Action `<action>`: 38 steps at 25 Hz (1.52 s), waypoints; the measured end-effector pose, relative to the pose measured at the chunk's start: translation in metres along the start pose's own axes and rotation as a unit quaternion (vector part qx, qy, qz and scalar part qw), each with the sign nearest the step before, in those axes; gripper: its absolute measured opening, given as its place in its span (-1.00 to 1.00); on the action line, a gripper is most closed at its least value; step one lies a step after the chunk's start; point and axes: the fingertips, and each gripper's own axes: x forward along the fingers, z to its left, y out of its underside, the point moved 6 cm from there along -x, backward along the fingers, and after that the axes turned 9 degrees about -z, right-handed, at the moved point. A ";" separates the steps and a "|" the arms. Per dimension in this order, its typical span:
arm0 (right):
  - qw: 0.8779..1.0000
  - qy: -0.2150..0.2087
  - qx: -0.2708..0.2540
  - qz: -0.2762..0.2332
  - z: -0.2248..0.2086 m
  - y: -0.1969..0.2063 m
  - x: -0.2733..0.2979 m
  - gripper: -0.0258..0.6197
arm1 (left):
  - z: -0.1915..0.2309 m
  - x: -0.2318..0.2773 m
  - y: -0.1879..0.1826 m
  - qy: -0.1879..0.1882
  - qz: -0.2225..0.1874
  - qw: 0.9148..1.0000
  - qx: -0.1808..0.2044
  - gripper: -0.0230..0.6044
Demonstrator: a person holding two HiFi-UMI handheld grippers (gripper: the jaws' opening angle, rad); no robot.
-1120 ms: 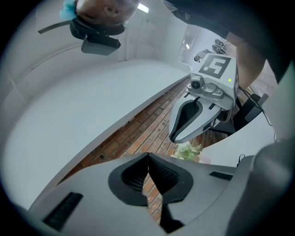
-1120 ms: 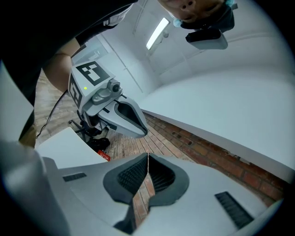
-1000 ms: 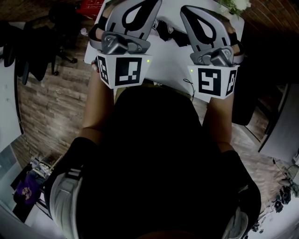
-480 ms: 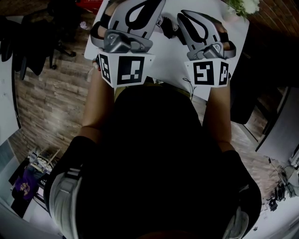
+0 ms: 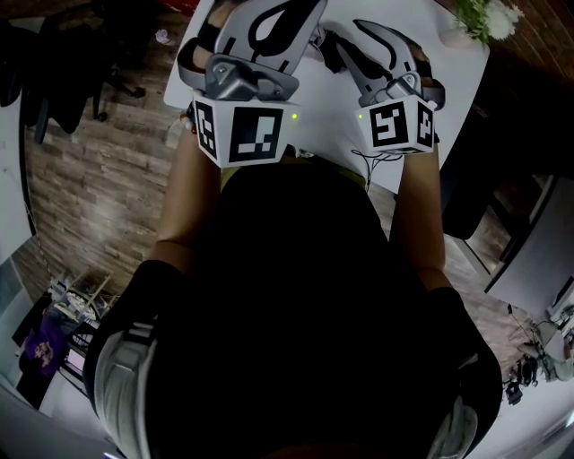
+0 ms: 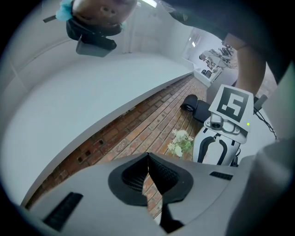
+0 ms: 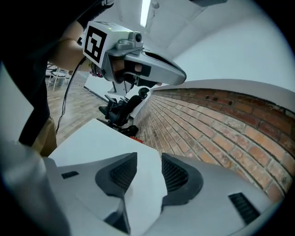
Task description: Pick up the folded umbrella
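Umbrella (image 5: pixel 329 54) lies on white table (image 5: pixel 325 116) between left tool (image 6: pixel 148 155), jaws together, and right tool (image 7: pixel 150 159), jaws opening, empty.

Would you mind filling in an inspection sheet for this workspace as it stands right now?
Surface: white table, partly hidden by the grippers.
Job's things: a dark object lies on the table between the grippers; it cannot be confirmed as the folded umbrella.
Clutter: white flowers at the table's far right corner.
Grippers: left gripper shut, nothing held; right gripper jaws opening, nothing between them.
Cables: thin cable at the table's near edge, below the right gripper.
Surroundings: wood floor, brick wall, office chair at the left.
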 end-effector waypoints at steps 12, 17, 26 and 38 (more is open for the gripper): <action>0.997 -0.054 0.019 0.061 0.019 0.041 0.029 -0.25 | -0.003 0.006 0.025 0.014 0.009 1.000 -0.016 -0.89; 0.993 -0.072 0.030 0.083 0.026 0.059 0.037 -0.20 | -0.002 0.008 0.033 0.017 0.012 1.000 -0.020 -0.89; 0.987 -0.098 0.075 0.104 0.041 0.083 0.050 -0.14 | -0.004 0.007 0.047 0.023 0.019 0.999 -0.027 -0.89; 0.963 -0.161 0.133 0.169 0.057 0.113 0.058 0.06 | 0.000 0.006 0.068 0.025 0.036 0.998 -0.036 -0.89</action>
